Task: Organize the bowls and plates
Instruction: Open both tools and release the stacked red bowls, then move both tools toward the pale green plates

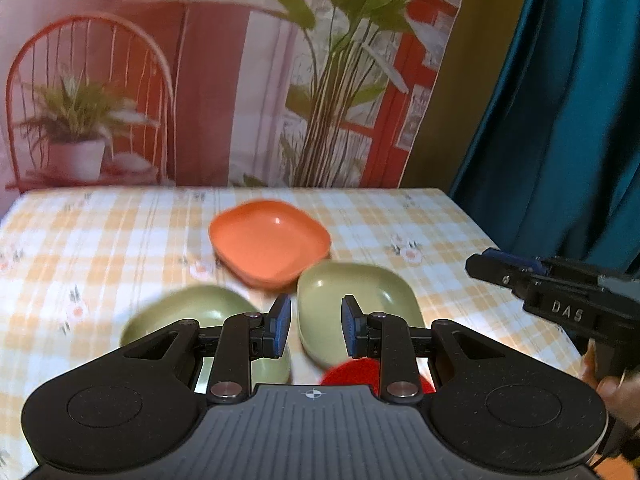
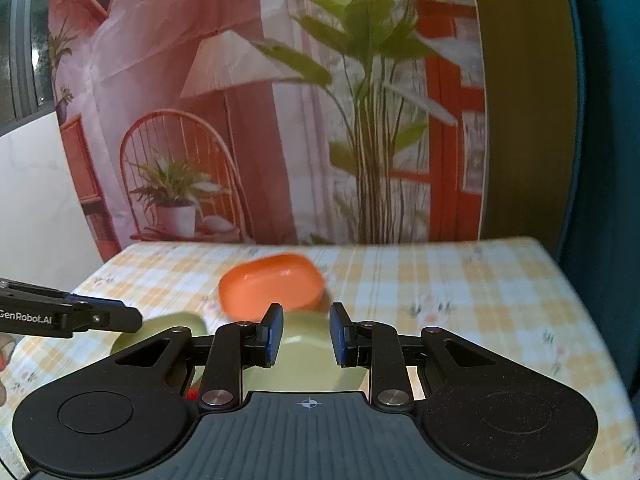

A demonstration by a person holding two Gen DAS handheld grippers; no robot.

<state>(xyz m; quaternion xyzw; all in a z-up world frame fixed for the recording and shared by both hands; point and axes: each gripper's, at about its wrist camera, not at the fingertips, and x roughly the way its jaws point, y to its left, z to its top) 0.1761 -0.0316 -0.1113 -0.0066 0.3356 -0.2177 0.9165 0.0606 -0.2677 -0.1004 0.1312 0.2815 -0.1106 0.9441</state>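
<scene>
Two green rounded-square plastic bowls (image 1: 352, 304) (image 1: 192, 312) lie beside an orange rounded-square plastic bowl (image 1: 270, 240) on the yellow checked tablecloth (image 1: 80, 248). Something red (image 1: 352, 372), probably a plate, shows below. The left gripper (image 1: 316, 326) and right gripper (image 2: 306, 334) hang open above them, holding nothing.

the tabletop (image 1: 440, 220) wore a yellow-and-white checked cloth with small flower prints. on it sat an orange bowl (image 1: 270, 242) toward the far side, with two green bowls nearer: one (image 1: 356, 308) just beside the orange one, the other (image 1: 192, 316) to its left. a red dish (image 1: 352, 374) lay nearest, mostly hidden.
</scene>
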